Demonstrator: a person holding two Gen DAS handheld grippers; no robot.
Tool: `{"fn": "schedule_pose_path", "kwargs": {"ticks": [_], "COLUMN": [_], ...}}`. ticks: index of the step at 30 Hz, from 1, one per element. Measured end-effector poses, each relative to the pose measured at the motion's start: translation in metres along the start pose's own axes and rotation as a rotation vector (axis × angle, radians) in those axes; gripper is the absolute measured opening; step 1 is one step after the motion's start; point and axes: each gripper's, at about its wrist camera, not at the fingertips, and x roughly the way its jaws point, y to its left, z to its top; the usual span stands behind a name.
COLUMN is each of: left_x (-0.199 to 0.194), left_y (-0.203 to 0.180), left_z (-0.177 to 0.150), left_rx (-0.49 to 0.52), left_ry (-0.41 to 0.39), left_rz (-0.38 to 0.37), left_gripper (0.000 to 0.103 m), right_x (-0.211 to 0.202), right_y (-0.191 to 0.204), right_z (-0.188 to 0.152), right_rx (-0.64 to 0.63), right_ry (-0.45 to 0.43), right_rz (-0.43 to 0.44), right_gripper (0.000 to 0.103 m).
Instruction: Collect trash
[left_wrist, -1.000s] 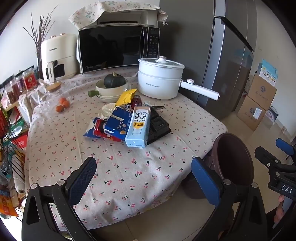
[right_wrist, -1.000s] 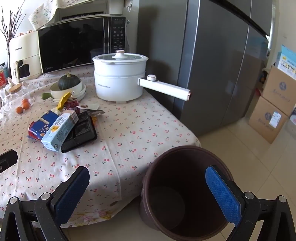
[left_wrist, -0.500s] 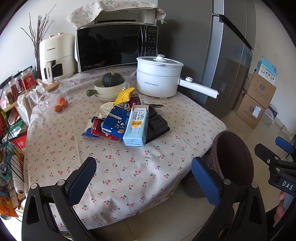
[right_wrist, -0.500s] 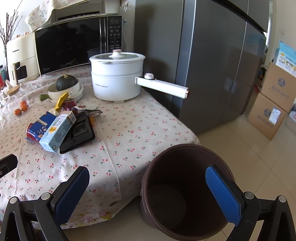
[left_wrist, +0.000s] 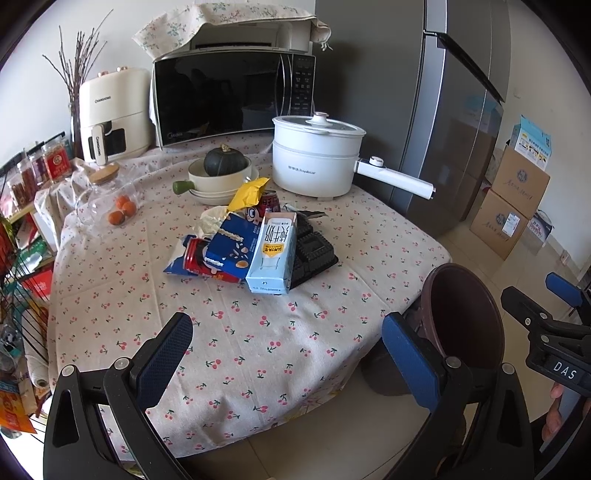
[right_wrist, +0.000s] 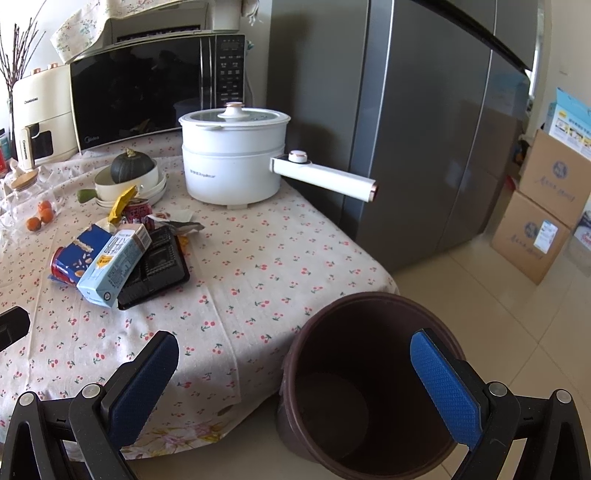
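both my tongs, left (left_wrist: 286, 343) and right (right_wrist: 293, 356), gape wide, holding nothing. trash pile (left_wrist: 255, 243) at 12 mid-tabletop (left_wrist: 258, 332); bin (right_wrist: 369, 387) on floor beside tabletop's edge at 3.

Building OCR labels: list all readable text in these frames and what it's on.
"DAS": tag on the right gripper.
"Royalstar": white electric pot; the characters before it are blurred.
"CHANGHONG", roughly: cream air fryer.
"Midea", roughly: microwave.
Milk carton, snack box, cans, cardboard boxes: unreadable.
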Motion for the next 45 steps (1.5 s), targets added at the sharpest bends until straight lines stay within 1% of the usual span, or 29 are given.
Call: {"fn": "schedule_pose_path", "kwargs": {"ticks": [23,27,40,45], "left_x": [-0.0053,-0.0029,-0.0039,-0.0046], "left_y": [0.003,0.0004,0.0004,0.0058], "left_z": [0.0053,0.0016,0.0044,0.0014], "left_rx": [0.0,-0.003,-0.011,-0.014], "left_ry": [-0.008,-0.008,-0.009,-0.01], "left_rz": [0.0,0.001,0.002,0.004], "left_gripper": [0.103,0.103,0.103,0.103], "right_x": [0.003,0.0039,0.0039,0.0039], "right_y": [0.0051,0.0078,0.0071,0.0066], "right_z": [-0.0028,-0.0041,-0.0045,-0.0043], "right_rx": [0.0,-0.012,-0.012,-0.011], "right_ry": [0.007,0.0,-0.008,-0.008], "right_rz": [0.015,0.008,0.003,0.009], "right_gripper": [0.103,0.103,0.103,0.103]}}
